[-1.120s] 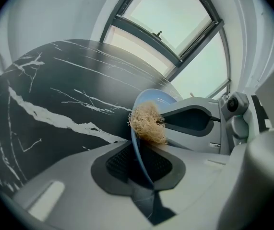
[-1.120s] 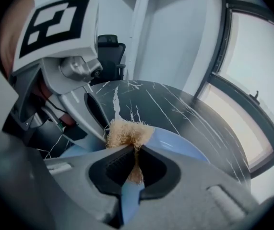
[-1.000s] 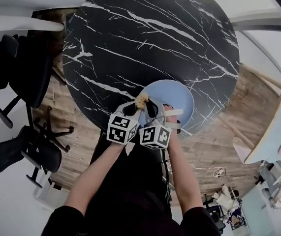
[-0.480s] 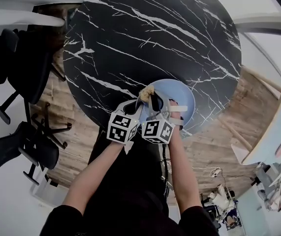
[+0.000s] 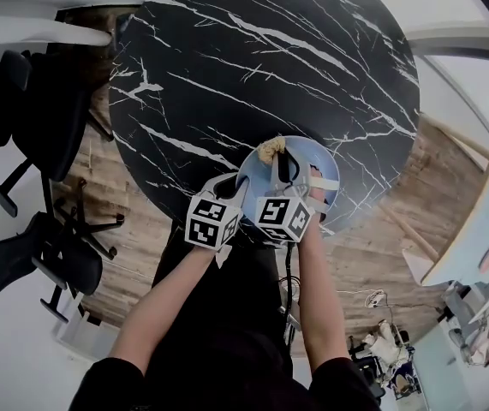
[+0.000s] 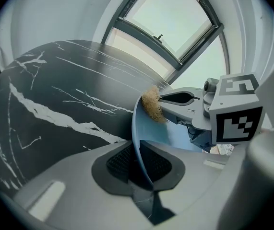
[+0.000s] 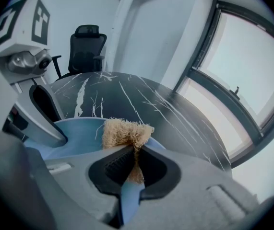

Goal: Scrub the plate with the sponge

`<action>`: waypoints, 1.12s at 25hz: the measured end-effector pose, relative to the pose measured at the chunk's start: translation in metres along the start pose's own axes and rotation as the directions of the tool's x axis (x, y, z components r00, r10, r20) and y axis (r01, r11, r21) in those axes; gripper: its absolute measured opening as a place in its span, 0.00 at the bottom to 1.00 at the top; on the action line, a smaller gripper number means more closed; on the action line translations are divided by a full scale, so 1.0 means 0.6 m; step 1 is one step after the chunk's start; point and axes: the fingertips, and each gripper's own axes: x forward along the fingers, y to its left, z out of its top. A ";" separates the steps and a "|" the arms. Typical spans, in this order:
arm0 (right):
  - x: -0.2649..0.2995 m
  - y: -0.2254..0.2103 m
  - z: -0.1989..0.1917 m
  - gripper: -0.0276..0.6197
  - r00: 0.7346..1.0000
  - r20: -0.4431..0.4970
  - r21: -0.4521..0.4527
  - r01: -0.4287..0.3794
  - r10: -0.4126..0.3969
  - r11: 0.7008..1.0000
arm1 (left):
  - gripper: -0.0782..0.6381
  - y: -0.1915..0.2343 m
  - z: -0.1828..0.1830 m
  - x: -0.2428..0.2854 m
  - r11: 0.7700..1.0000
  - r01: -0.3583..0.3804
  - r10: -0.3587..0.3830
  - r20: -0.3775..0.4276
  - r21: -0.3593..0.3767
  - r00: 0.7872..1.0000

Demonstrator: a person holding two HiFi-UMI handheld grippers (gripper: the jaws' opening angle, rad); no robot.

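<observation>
Right gripper (image 5: 276,159) has slid the sponge (image 5: 269,150) along the plate's rim, away from the left gripper (image 5: 239,187) and toward the far side of the plate (image 5: 311,156). Left gripper and plate are where they were.

Current state:
- Right: jaws clamped on the tan fibrous sponge (image 7: 125,132). The tuft sticks out past the pads and sits on the plate's far-left rim in the head view.
- Left: jaws closed on the near-left rim of the light blue plate (image 6: 175,139). The rim runs edge-on between the pads in the left gripper view.
- The two grippers are close, marker cubes nearly side by side at the plate's near edge.
- The plate sits on the round black marble-pattern table (image 5: 253,58), at the edge nearest the person.
- Can't tell how hard the sponge presses on the plate.

Surroundings: black office chairs (image 5: 21,101) left of the table, wood floor below.
</observation>
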 end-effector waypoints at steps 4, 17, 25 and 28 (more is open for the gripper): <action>-0.002 -0.029 -0.012 0.09 0.999 -0.028 0.023 0.048 -0.047 0.999 | 0.16 0.000 0.001 0.000 1.000 0.000 0.000 0.004 -0.006 1.000; -0.023 -0.093 -0.089 0.09 0.980 -0.123 0.128 0.174 -0.159 0.976 | 0.16 0.003 0.002 -0.001 0.999 0.000 0.001 0.014 -0.051 1.000; -0.045 -0.108 -0.127 0.09 0.960 -0.177 0.132 0.240 -0.215 0.962 | 0.15 0.003 0.003 -0.001 0.997 0.007 -0.006 0.015 -0.075 1.000; -0.052 -0.110 -0.139 0.09 0.952 -0.202 0.109 0.255 -0.230 0.961 | 0.15 0.005 0.003 0.000 0.998 0.005 -0.004 0.013 -0.064 1.000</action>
